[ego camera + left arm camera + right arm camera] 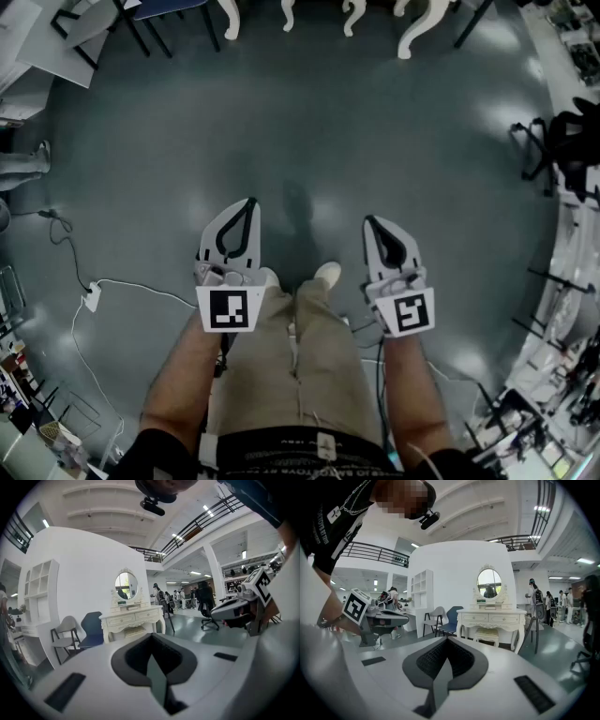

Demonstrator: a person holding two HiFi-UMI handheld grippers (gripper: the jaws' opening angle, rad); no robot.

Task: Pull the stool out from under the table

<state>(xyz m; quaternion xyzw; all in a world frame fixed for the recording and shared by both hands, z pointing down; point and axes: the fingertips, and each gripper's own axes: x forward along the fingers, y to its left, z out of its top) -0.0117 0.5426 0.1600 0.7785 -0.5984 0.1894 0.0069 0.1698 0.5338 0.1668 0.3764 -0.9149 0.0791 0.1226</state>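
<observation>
Nothing of the task is judged to be done yet. The stool [490,634] is seen tucked under the white carved surface [490,618], between its front legs and below the front edge, at the far side of the grey floor [309,122]. Both tools are held side by side above the person's legs, well apart from the stool.

The left tool [249,208] is clenched on nothing, its jaws pressed together with only air ahead of them. The right tool [370,225] is likewise clenched and empty. What is left, as far as can be judged, is the whole job. The floor has to be crossed, a tool released and closed on the stool's seat edge or a leg, and the stool drawn clear of the front edge.

An oval mirror [489,583] is set at the back edge of the surface. A grey chair [436,617] and a blue chair [452,616] are placed just beside its left end. A dark stand [532,630] is seen near its right front corner and could be caught if the stool is dragged that way. A white cable [122,286] is laid on the floor at the person's left, off the direct line. The stretch of floor straight ahead is seen bare. The carved legs flank the stool closely, so a straight pull is judged safest.
</observation>
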